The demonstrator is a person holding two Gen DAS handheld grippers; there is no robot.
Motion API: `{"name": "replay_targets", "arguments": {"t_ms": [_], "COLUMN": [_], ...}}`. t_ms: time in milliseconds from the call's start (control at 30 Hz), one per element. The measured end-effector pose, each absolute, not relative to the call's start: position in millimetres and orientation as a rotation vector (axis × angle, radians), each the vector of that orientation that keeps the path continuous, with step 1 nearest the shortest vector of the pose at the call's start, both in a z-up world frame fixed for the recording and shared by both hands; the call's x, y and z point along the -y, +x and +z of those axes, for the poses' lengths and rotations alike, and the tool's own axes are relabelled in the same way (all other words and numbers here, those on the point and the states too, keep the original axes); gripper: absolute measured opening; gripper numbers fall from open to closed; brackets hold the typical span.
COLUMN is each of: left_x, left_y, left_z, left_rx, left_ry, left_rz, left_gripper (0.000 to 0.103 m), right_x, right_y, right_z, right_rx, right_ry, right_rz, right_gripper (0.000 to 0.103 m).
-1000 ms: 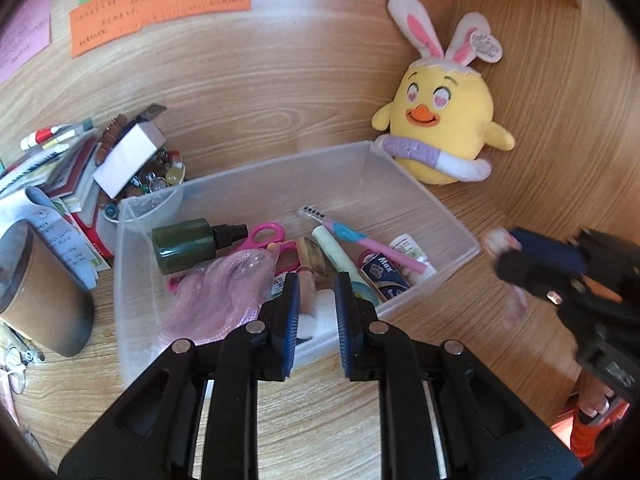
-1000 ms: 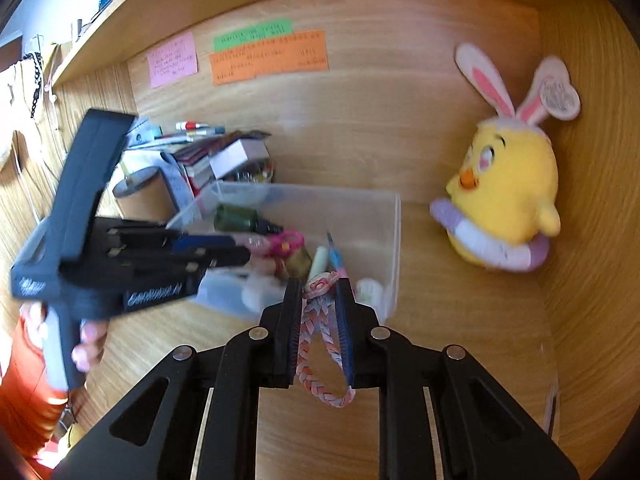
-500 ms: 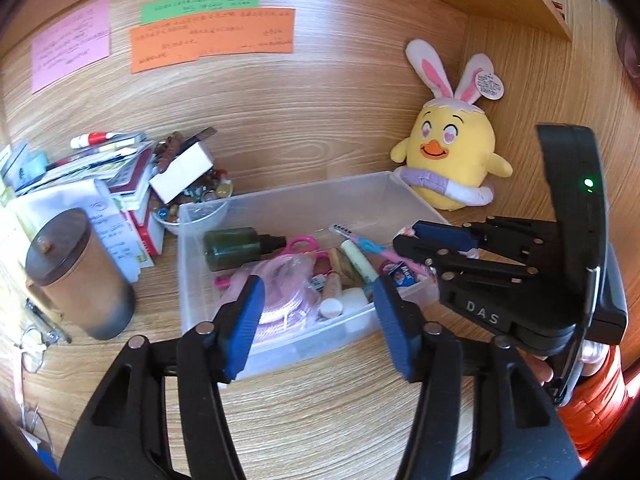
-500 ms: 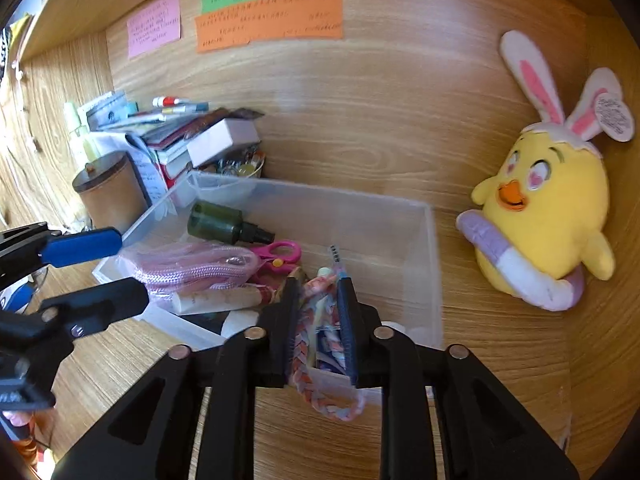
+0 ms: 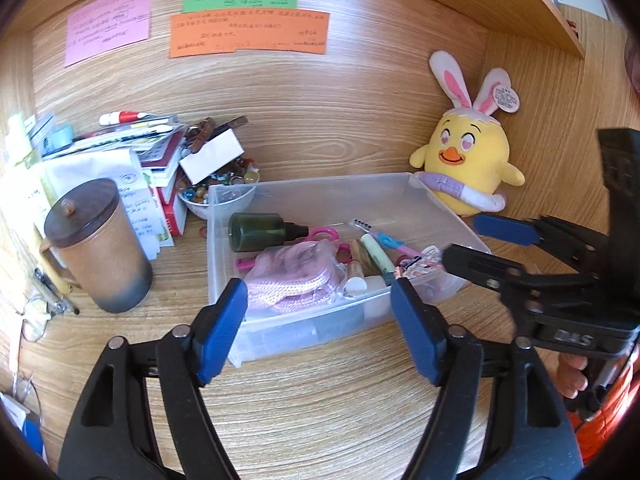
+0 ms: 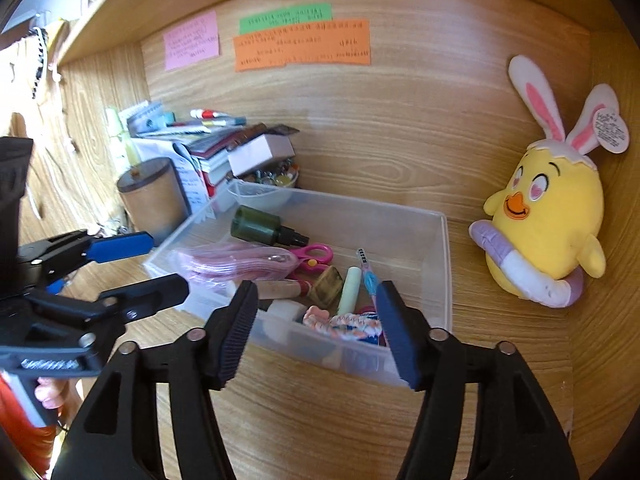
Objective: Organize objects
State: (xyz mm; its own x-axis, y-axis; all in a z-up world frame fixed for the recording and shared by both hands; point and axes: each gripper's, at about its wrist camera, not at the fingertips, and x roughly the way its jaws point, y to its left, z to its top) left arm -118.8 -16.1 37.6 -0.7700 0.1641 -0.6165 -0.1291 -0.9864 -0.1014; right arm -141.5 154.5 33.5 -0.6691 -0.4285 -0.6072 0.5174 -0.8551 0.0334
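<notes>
The wood-grain desk and its matching back panel fill both views, with pink, green and orange paper notes stuck flat on the panel. On the desk sits a clear plastic bin, rectangular with thin, slightly frosted walls, and it holds the gathered small things. A soft yellow chick plush with white-and-pink rabbit ears leans in the corner just beside the bin's right end. A brown lidded mug, matte and cylindrical, stands near the bin's left end in front of a leaning stack of books and papers.

Inside the bin lie a coiled pink rope in a glossy bag, a dark green round bottle on its side with a black cap, pink-handled scissors, a pale green stick and a blue-and-pink toothbrush. The braided pink-and-white cord rests in the bin's near right corner, bunched against the front wall.

The left gripper hangs before the bin's front wall with its blue-padded jaws spread wide and nothing between them. The right gripper hovers over the near right corner, jaws likewise wide apart, the cord lying free below.
</notes>
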Motion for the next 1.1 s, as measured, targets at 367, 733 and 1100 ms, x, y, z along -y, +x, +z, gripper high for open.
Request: {"name": "replay_targets", "arguments": {"t_ms": [367,733,1100], "left_x": [15.6,8.9,8.8], "left_y": [-96.2,-89.7,-90.4], "left_z": [29.2,20.4,20.7], "left_rx": [0.027,0.012,0.037], "left_ry": [-0.93,-0.933,-0.935], "left_rz": [2.904,2.87,2.871], "left_gripper": [0.09,0.091,0.091], "right_x": [-169.5,-178.1,-175.1], "right_y": [-116.3,-116.2,-114.7], "right_z": [28.4,15.0,14.9], "right_rx": [-0.148,-0.077,-0.083], "right_ry": [0.798,0.862,0.862], "right_rz": [-2.502,-2.494,-2.486], "right_gripper": [0.082,0.083,0.083]}}
